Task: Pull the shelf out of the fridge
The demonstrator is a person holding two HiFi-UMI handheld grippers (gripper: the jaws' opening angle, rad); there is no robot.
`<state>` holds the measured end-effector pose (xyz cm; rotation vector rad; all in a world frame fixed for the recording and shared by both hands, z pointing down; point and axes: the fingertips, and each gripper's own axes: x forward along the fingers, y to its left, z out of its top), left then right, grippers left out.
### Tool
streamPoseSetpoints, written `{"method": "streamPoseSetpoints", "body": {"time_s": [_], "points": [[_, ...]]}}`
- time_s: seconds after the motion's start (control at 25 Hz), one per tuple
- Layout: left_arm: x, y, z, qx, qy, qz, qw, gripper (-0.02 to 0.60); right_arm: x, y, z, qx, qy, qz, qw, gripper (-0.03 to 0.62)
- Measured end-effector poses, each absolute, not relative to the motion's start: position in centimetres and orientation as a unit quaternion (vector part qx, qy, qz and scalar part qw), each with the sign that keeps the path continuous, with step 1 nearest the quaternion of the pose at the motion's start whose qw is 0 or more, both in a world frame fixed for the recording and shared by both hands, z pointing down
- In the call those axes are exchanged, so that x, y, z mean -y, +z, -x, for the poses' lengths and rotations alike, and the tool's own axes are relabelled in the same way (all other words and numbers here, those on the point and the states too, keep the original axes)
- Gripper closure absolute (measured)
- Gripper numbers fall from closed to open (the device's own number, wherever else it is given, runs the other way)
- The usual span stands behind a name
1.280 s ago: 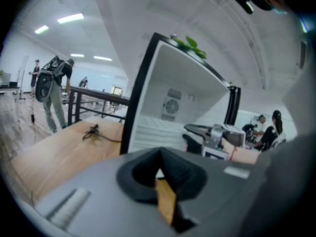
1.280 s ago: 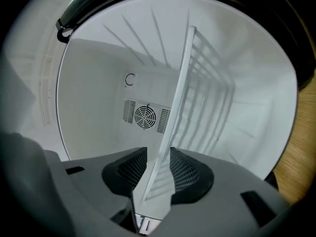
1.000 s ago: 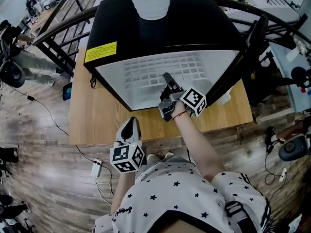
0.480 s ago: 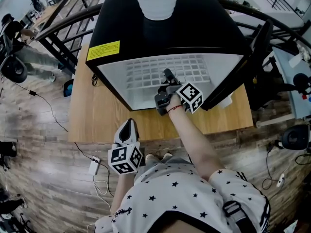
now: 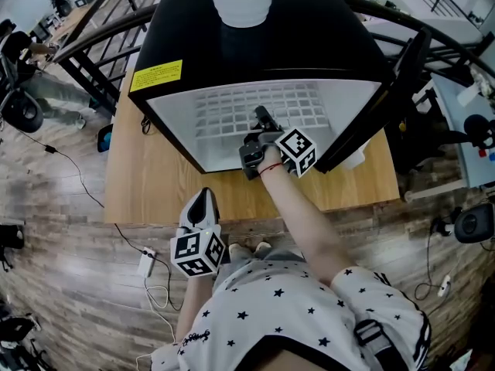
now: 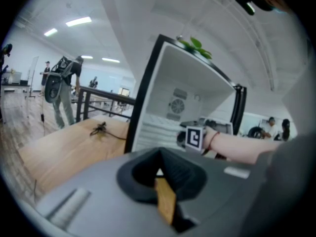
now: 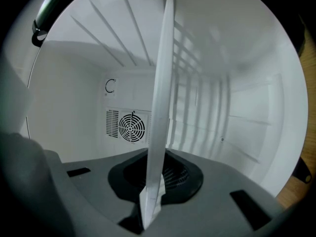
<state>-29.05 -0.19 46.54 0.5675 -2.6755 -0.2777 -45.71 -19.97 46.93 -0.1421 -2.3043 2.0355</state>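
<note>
A black compact fridge (image 5: 255, 37) with a white interior stands open on a light wooden table (image 5: 147, 195). Inside the fridge lies a white wire-grid shelf (image 5: 224, 114). At the fridge's mouth, the right gripper (image 5: 257, 117) has just been closing its jaws, which now pinch the shelf's front edge. In front of the fridge, the left gripper (image 5: 206, 198) hangs empty, jaws seemingly together. The shelf looks light, stiff and slick, so a mid-front grip should stop it skewing.

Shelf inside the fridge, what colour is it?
White. The shelf shows best in the right gripper view, seen edge-on.
</note>
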Motion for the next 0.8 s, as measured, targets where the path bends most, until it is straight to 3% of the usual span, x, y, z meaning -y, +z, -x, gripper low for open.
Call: {"method": "streamPoseSetpoints", "body": {"time_s": [0.8], "points": [[-2.3,46.6,24.7,0.961,-0.111,-0.165,0.194,0.577,19.8,46.8,44.7,0.737,0.674,0.031,0.031,0.556]]}}
